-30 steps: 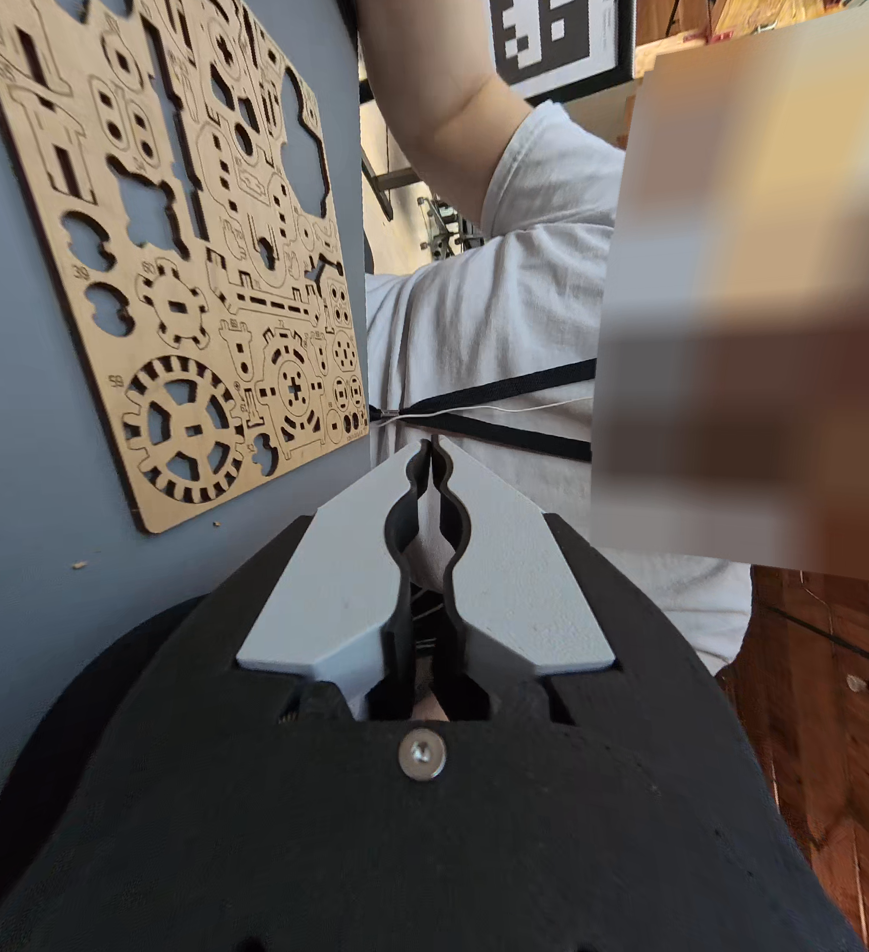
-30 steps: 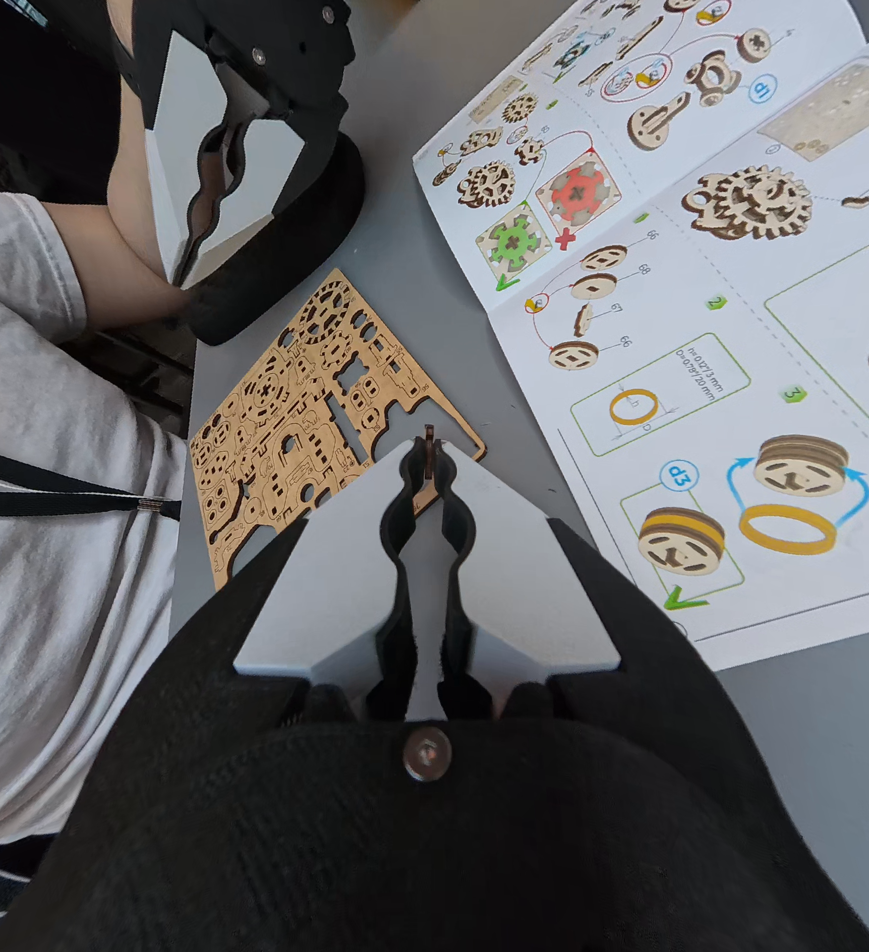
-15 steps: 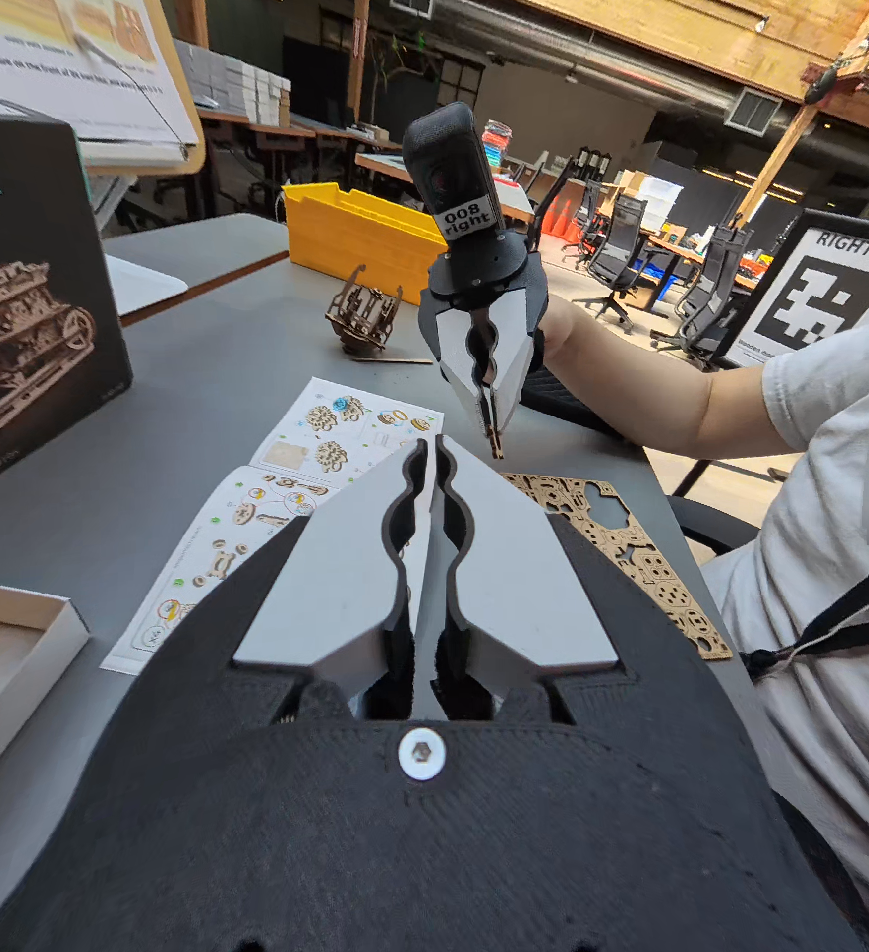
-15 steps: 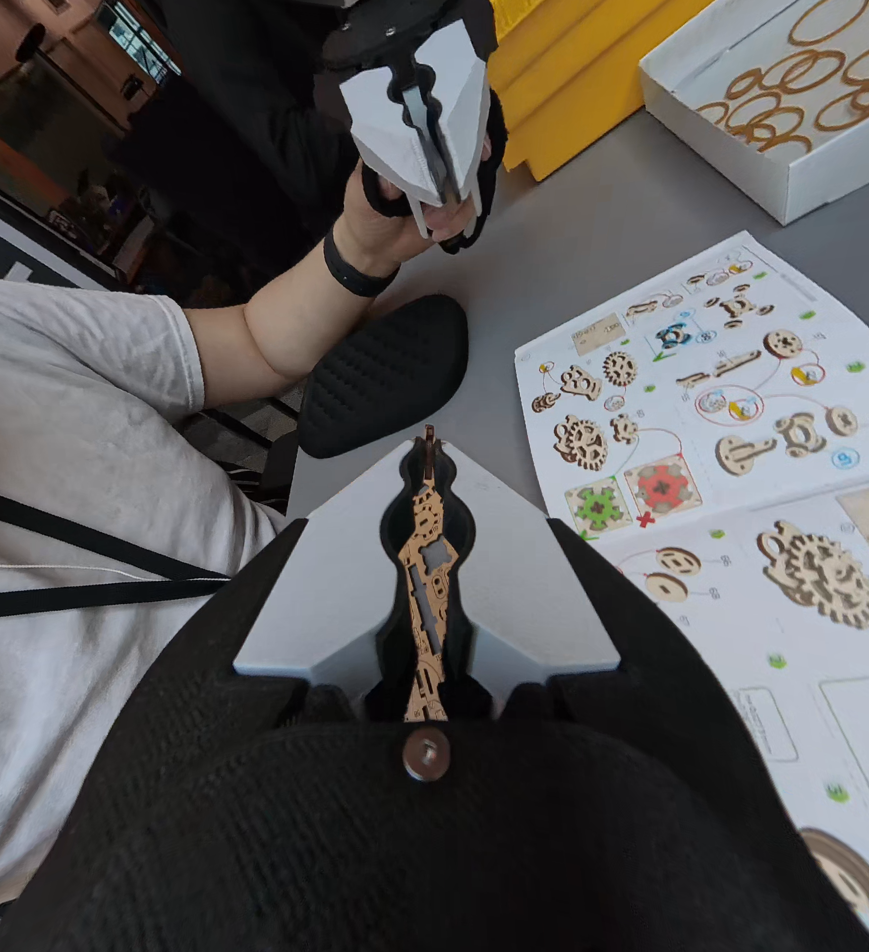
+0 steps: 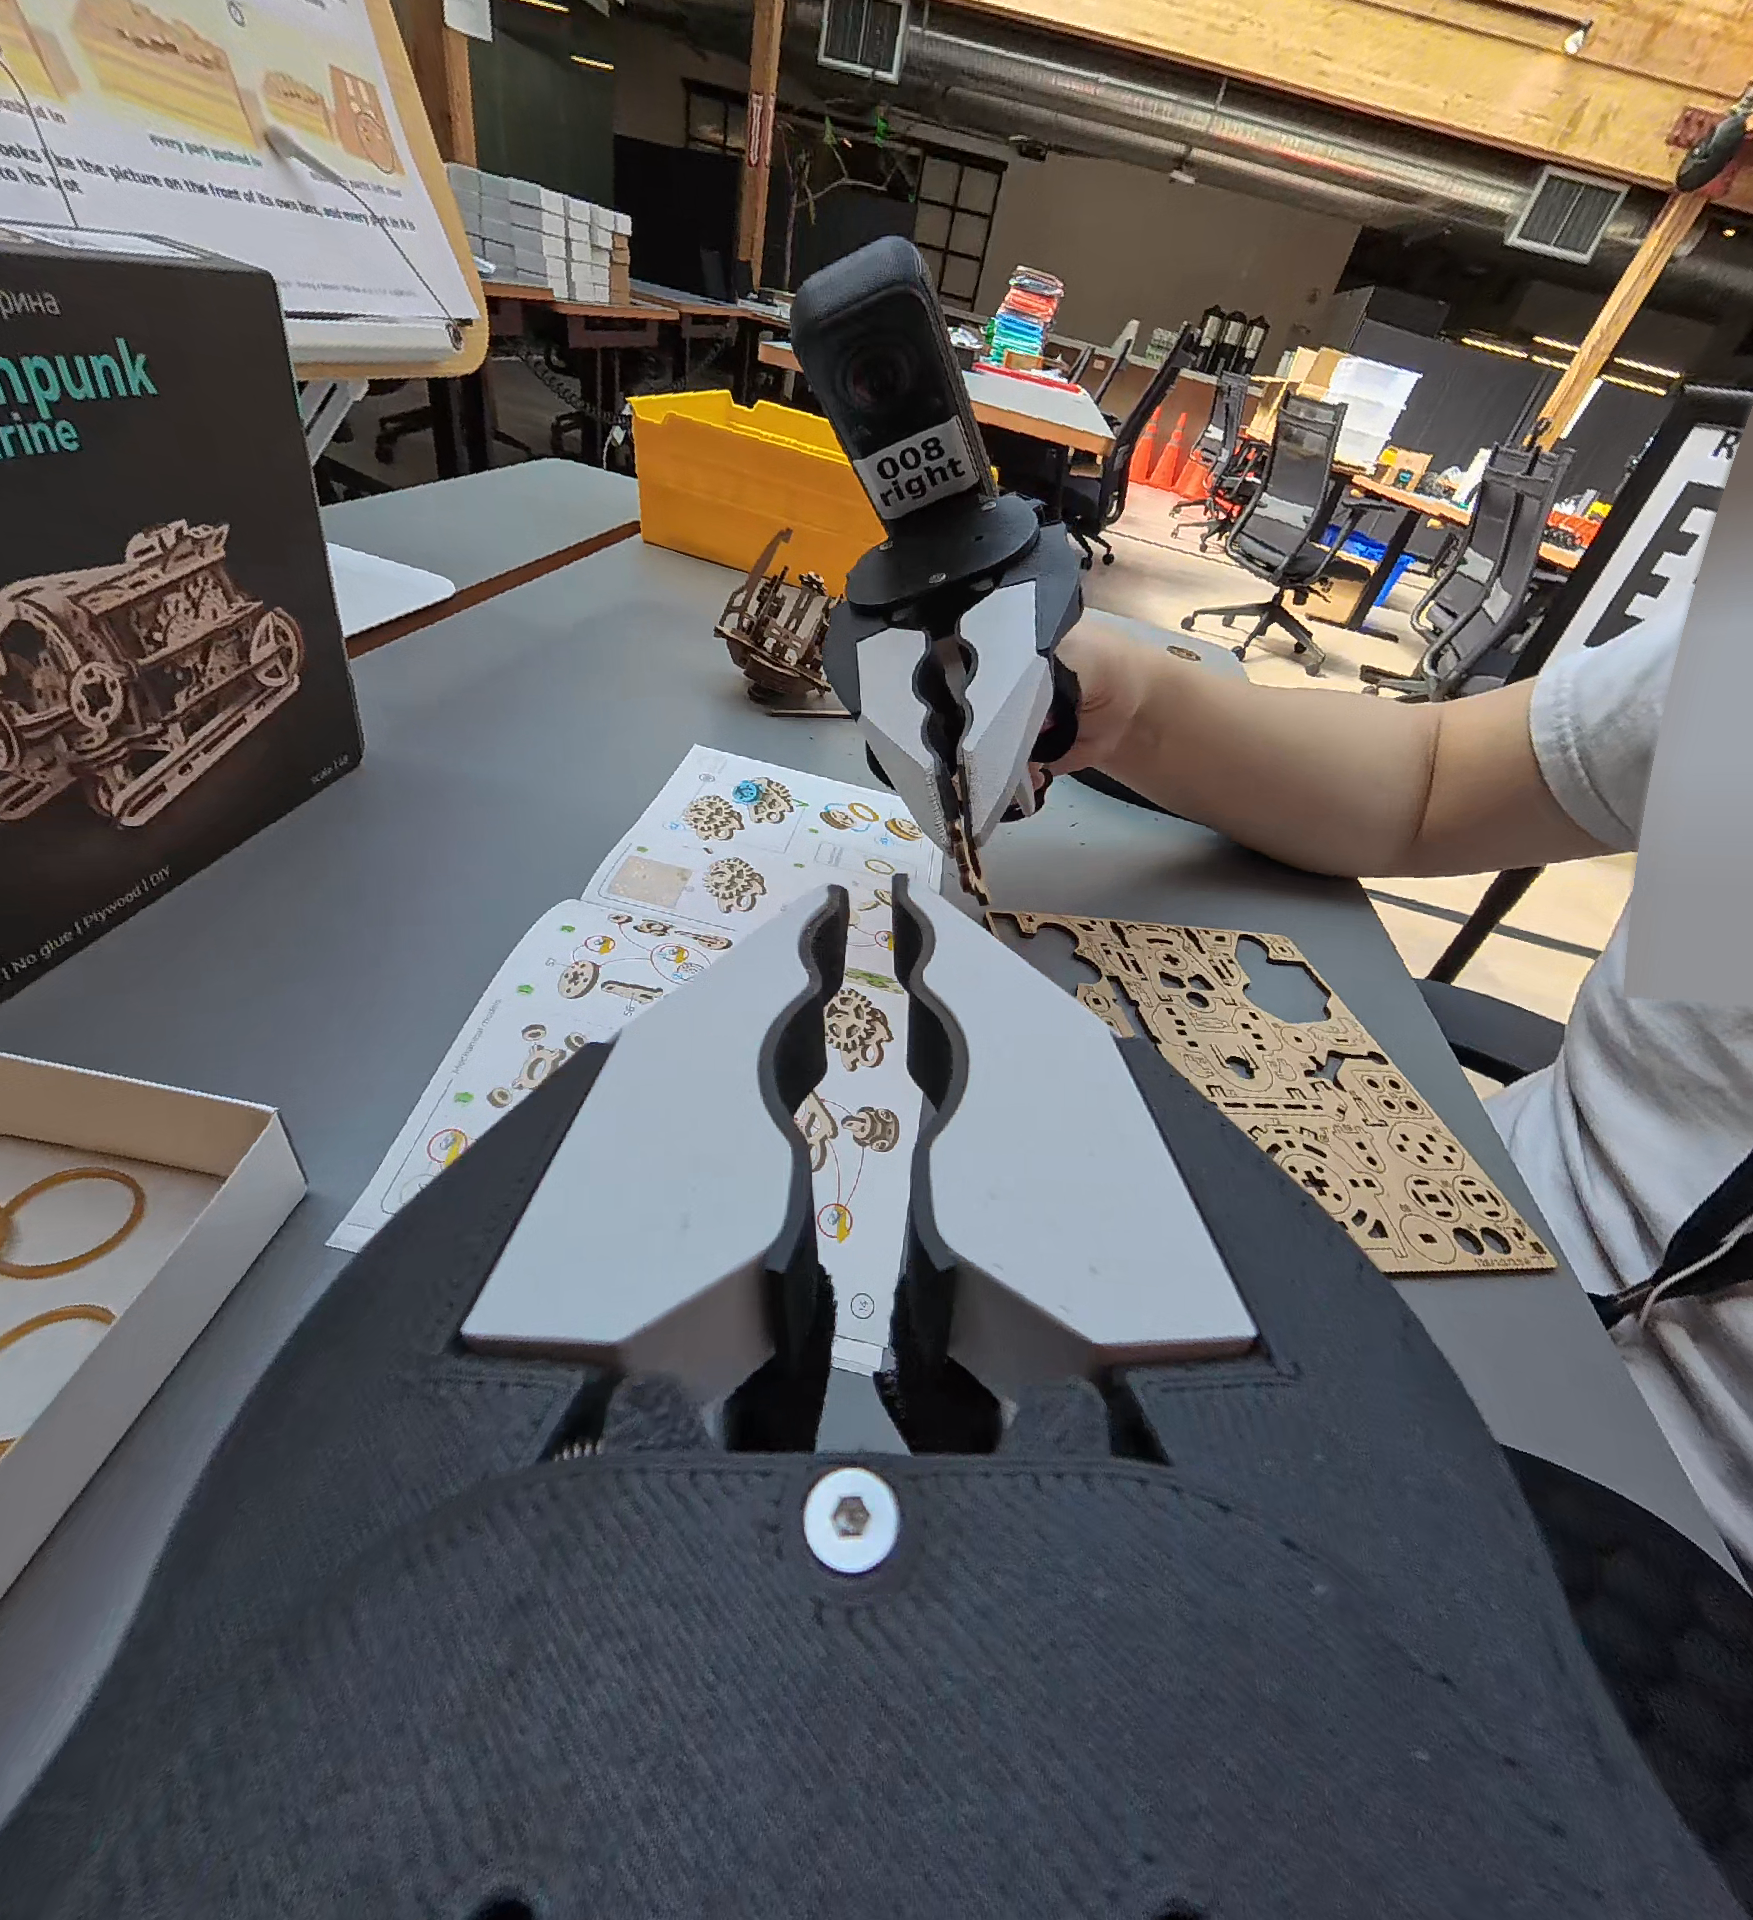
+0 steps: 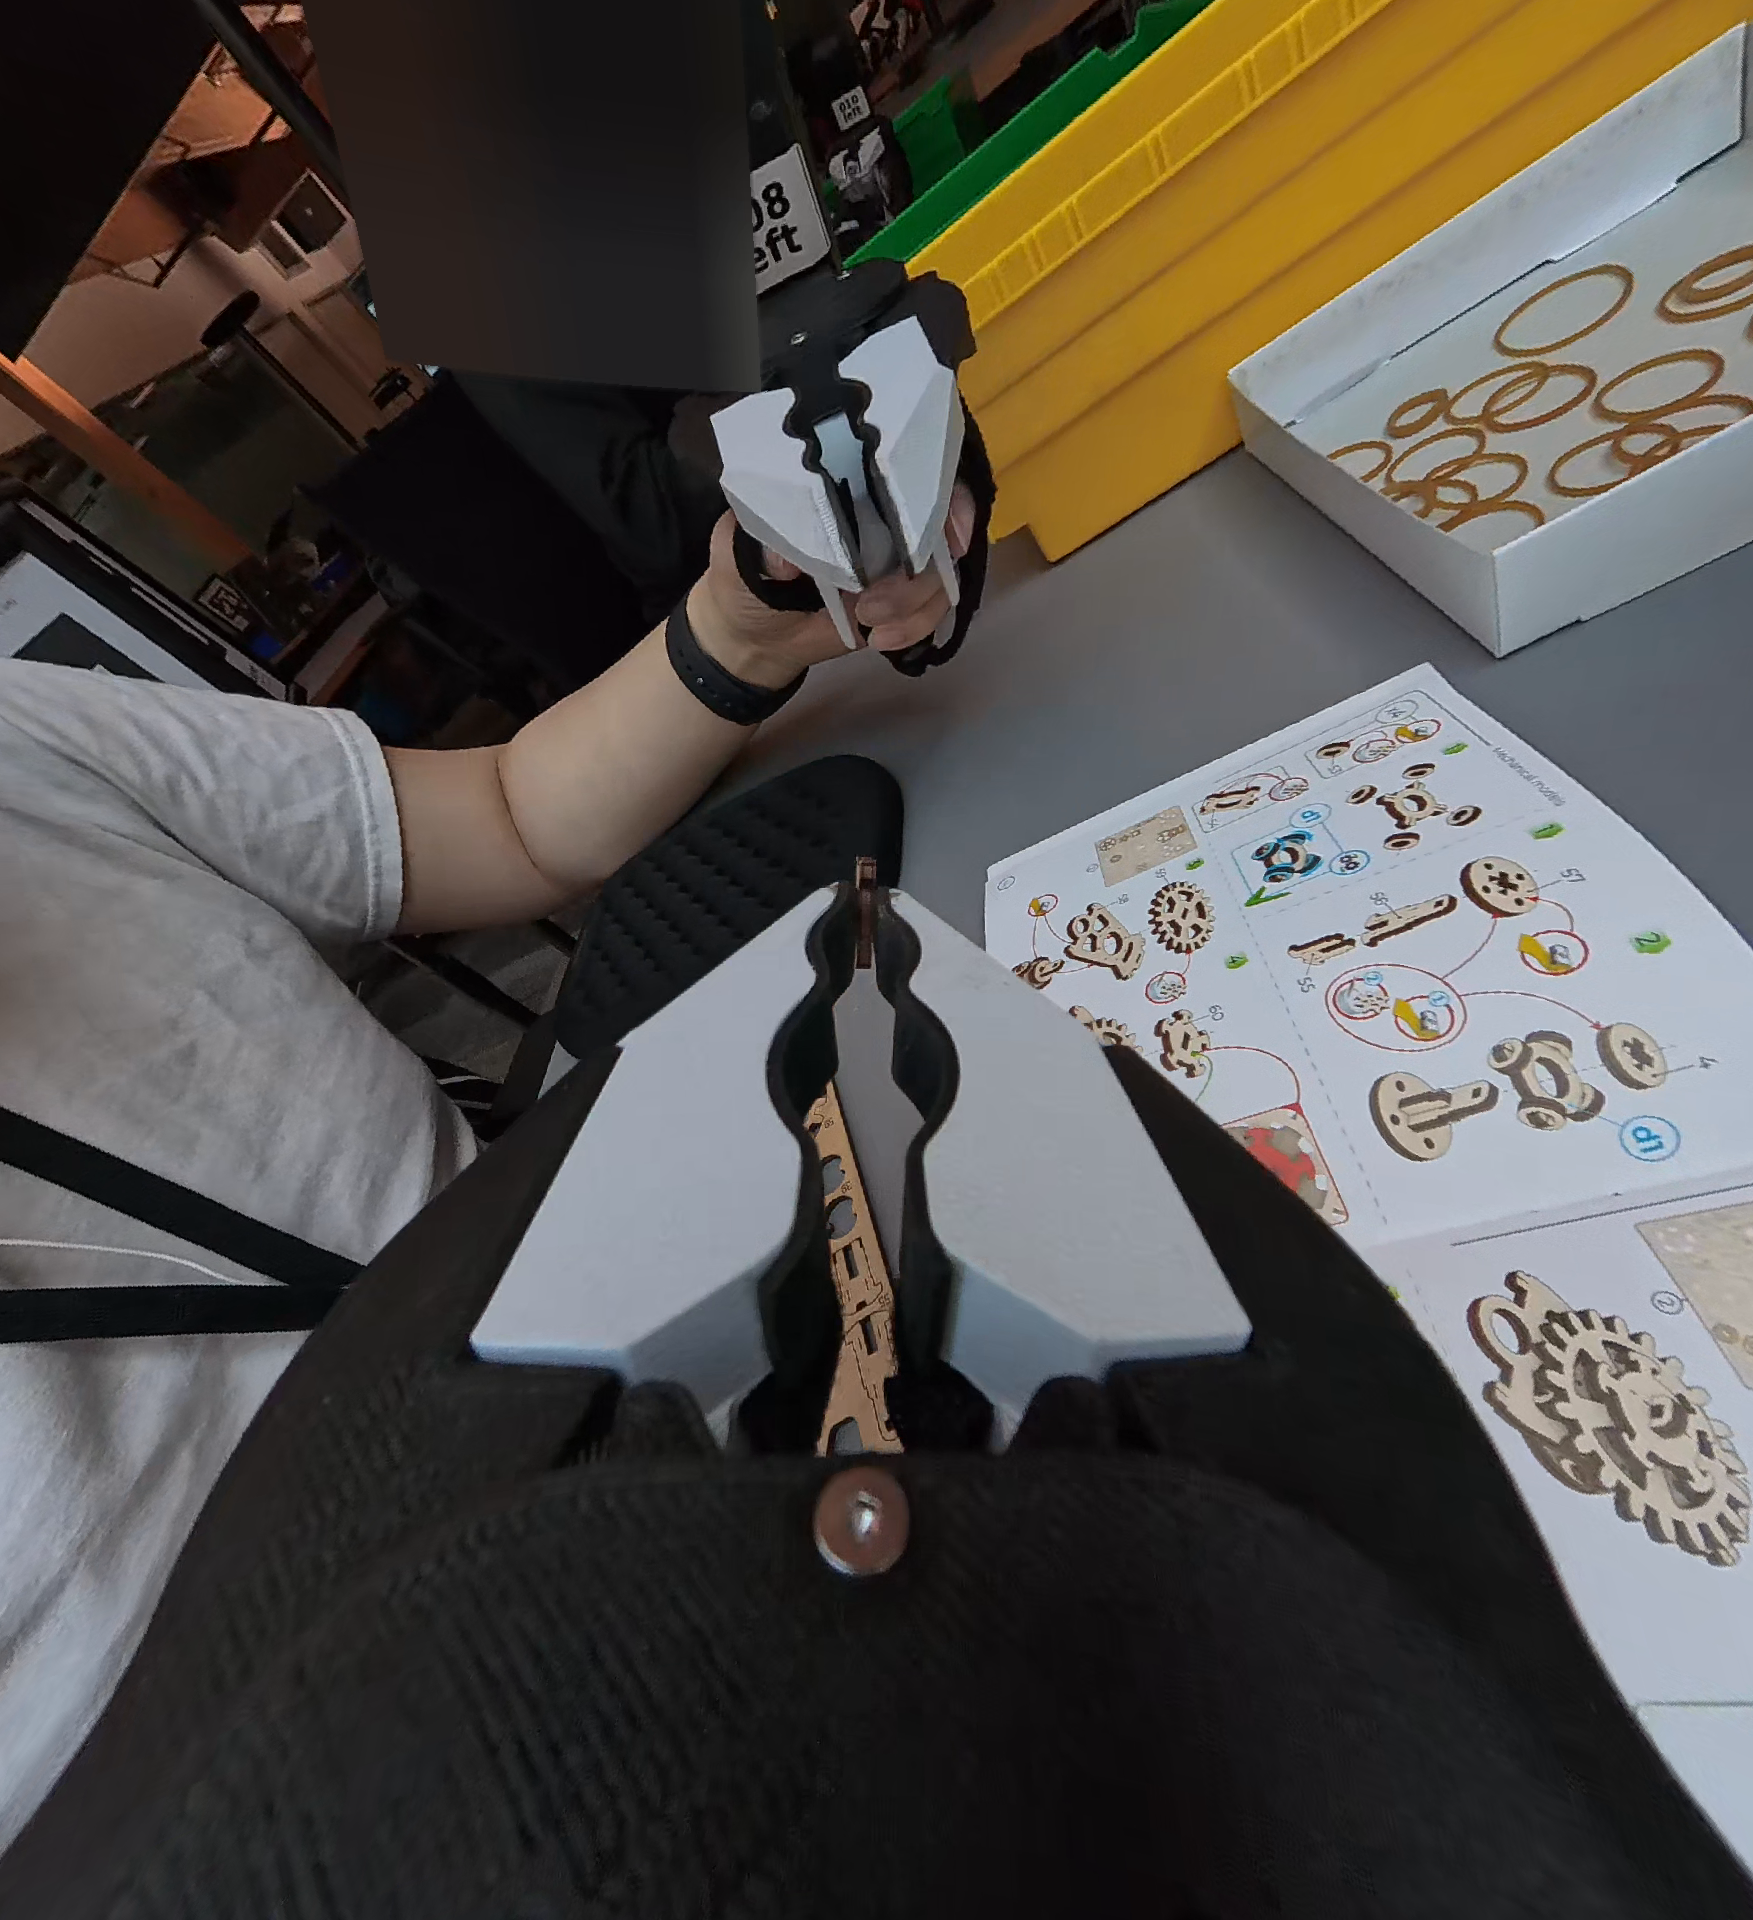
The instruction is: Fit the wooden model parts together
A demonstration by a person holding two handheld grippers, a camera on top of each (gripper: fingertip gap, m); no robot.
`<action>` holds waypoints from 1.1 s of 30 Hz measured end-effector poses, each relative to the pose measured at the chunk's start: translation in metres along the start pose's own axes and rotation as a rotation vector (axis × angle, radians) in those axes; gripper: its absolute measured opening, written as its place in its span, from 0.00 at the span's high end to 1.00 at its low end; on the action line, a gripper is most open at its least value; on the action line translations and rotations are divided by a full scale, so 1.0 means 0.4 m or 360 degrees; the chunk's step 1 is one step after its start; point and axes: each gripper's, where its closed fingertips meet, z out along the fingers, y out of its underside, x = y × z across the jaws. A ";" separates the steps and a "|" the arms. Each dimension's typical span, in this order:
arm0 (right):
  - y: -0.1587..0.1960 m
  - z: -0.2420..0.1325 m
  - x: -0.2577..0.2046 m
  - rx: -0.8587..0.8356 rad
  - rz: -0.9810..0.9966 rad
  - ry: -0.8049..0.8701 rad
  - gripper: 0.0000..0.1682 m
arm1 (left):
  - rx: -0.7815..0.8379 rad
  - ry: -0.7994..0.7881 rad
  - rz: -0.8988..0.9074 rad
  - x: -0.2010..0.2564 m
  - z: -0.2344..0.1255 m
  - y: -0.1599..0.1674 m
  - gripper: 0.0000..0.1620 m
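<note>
Pinching a small wooden part (image 6: 864, 914), the right tongs (image 6: 864, 902) are clamped; left tongs (image 5: 864, 902) slightly parted, empty; black printed box (image 5: 113, 623) nearby.

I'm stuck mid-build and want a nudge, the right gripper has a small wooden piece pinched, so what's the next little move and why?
Probably bring the left gripper forward toward the right gripper to take the free end of the small wooden piece. The left jaws stand slightly apart and hold nothing, while the piece sticks out below the right jaws, above the corner of the wooden parts sheet. What it mates with isn't visible.
</note>
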 end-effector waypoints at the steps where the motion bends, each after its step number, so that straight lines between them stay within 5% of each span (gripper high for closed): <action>1: -0.004 -0.003 0.004 0.0023 0.0003 0.0011 0.99 | 0.0003 -0.0008 -0.0005 -0.001 -0.002 -0.001 0.97; 17: 0.012 0.060 -0.010 0.0066 -0.0018 0.0030 1.00 | -0.0380 0.0316 -0.0332 0.085 0.103 0.117 0.90; 25: 0.024 0.076 -0.012 0.0045 -0.0054 0.0030 1.00 | -0.0364 0.0326 -0.0412 0.084 0.108 0.119 1.00; 30: -0.026 0.047 -0.012 0.0191 -0.0625 0.0305 0.82 | -0.0280 0.0295 -0.0726 0.063 0.101 0.098 1.00; 33: -0.030 0.024 -0.015 0.0105 -0.1126 0.0557 0.81 | -0.0252 0.0316 -0.0917 0.060 0.104 0.098 1.00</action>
